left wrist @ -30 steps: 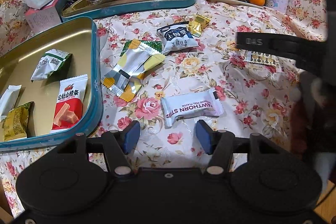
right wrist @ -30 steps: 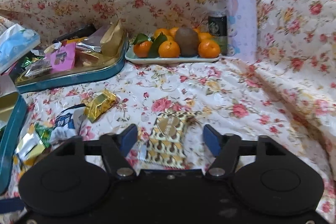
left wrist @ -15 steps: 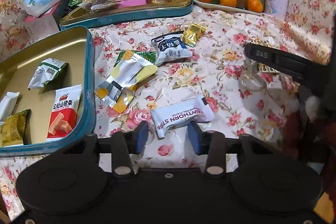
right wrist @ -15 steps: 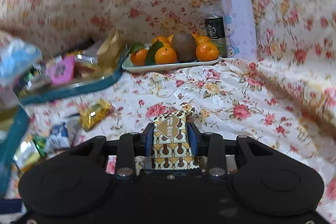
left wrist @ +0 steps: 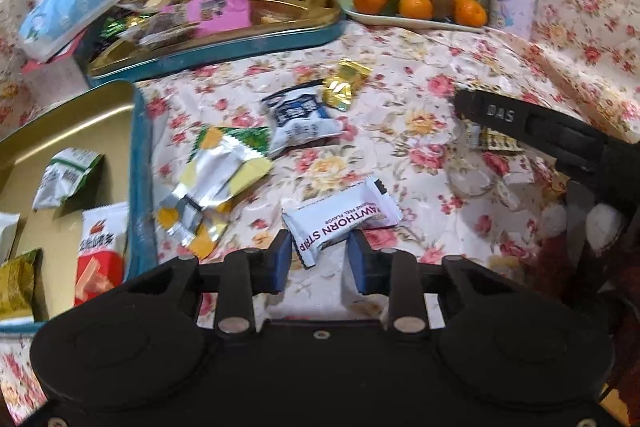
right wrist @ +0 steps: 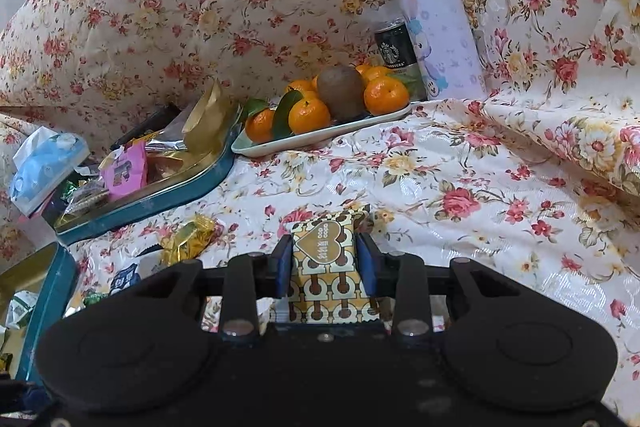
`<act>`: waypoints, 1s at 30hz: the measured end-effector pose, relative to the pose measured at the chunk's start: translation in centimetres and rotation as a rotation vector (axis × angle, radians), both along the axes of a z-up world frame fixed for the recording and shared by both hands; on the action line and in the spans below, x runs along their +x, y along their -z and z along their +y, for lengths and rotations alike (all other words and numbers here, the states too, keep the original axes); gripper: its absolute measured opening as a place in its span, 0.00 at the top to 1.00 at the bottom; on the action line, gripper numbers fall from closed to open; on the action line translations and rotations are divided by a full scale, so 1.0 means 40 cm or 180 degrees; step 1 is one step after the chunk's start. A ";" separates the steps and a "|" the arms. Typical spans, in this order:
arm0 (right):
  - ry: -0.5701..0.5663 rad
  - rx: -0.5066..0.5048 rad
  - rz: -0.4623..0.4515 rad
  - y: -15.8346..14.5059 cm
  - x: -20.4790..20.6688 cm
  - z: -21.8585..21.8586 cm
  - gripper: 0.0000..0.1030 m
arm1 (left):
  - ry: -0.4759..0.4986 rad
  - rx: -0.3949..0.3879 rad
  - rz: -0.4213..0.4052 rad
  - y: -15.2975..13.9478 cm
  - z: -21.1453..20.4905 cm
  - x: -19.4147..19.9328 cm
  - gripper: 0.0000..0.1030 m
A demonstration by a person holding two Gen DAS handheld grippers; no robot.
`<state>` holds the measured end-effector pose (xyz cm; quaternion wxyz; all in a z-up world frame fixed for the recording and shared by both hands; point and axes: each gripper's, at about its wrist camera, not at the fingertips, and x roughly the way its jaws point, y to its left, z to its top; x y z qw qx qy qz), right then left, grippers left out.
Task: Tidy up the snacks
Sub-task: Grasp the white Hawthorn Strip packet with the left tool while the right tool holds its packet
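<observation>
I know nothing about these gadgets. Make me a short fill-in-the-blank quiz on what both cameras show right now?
1. The right gripper is shut on a brown-and-cream patterned snack packet printed with a ____ shape.
2. The white packet between the left gripper fingers reads HAWTHORN ____.
3. The oranges sit on a plate together with one brown ____.
4. The bottle behind the Starbucks can has a ____ lid.

Missing words: heart; STRIP; kiwi; purple

White hawthorn strip packet lying tilted on floral cloth, gold-brown patterned heart packet held upright, lifted
</observation>
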<state>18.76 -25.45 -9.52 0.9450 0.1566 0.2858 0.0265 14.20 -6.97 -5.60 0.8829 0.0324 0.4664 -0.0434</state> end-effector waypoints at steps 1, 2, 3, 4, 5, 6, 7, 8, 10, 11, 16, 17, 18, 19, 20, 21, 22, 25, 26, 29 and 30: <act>-0.0001 -0.0002 0.0000 0.000 0.000 0.000 0.66 | 0.0072 0.0012 0.0009 -0.003 -0.003 0.002 0.61; 0.0000 0.0000 -0.0001 0.000 0.000 0.000 0.66 | 0.0139 0.0011 0.0015 -0.005 -0.005 0.002 0.61; 0.0000 0.0002 -0.0001 0.001 0.001 0.001 0.65 | 0.0218 0.0023 0.0019 -0.008 -0.006 0.003 0.60; -0.0005 0.0005 -0.0001 0.001 0.001 0.000 0.65 | 0.0274 0.0051 0.0006 -0.010 -0.007 0.003 0.60; -0.0012 0.0009 -0.0001 0.002 0.002 -0.002 0.65 | 0.0345 0.0095 -0.0018 -0.011 -0.008 0.001 0.60; -0.0015 0.0012 -0.0002 0.002 0.003 -0.002 0.65 | 0.0455 0.0169 -0.0030 -0.010 -0.012 0.002 0.57; -0.0015 0.0015 -0.0003 0.002 0.003 -0.002 0.65 | 0.0555 0.0242 -0.0024 -0.007 -0.015 0.004 0.56; -0.0015 0.0016 -0.0003 0.002 0.003 -0.002 0.65 | 0.0658 0.0305 -0.0023 -0.004 -0.018 0.006 0.56; -0.0016 0.0016 -0.0003 0.002 0.003 -0.003 0.65 | 0.0870 0.0412 -0.0060 -0.003 -0.025 0.006 0.56; -0.0016 0.0016 -0.0003 0.002 0.003 -0.003 0.65 | 0.0951 0.0454 -0.0069 -0.003 -0.028 0.008 0.56; -0.0018 0.0026 -0.0004 0.002 0.003 -0.004 0.65 | 0.1289 0.0612 -0.0140 -0.009 -0.037 0.015 0.56; -0.0016 0.0025 -0.0004 0.002 0.004 -0.003 0.65 | 0.1343 0.0635 -0.0159 -0.012 -0.039 0.015 0.56; -0.0016 0.0025 -0.0004 0.002 0.004 -0.003 0.65 | 0.1387 0.0653 -0.0173 -0.013 -0.041 0.015 0.56; -0.0016 0.0029 -0.0004 0.002 0.004 -0.004 0.65 | 0.1435 0.0669 -0.0194 -0.015 -0.042 0.013 0.55; -0.0016 0.0031 -0.0005 0.002 0.004 -0.004 0.65 | 0.1493 0.0697 -0.0214 -0.017 -0.045 0.012 0.55; -0.0018 0.0030 -0.0005 0.002 0.004 -0.004 0.65 | 0.1535 0.0737 -0.0227 -0.016 -0.047 0.011 0.55; -0.0018 0.0032 -0.0005 0.002 0.004 -0.004 0.65 | 0.1585 0.0787 -0.0244 -0.015 -0.050 0.009 0.55; -0.0019 0.0035 -0.0006 0.002 0.004 -0.003 0.65 | 0.1789 0.0932 -0.0234 -0.003 -0.060 0.007 0.54; -0.0018 0.0035 -0.0006 0.002 0.004 -0.003 0.65 | 0.1848 0.0983 -0.0242 0.002 -0.063 0.006 0.54; -0.0018 0.0038 -0.0007 0.002 0.004 -0.003 0.65 | 0.2048 0.1103 -0.0295 0.004 -0.070 0.003 0.53; -0.0018 0.0040 -0.0007 0.002 0.004 -0.003 0.65 | 0.2101 0.1120 -0.0287 0.002 -0.073 0.005 0.53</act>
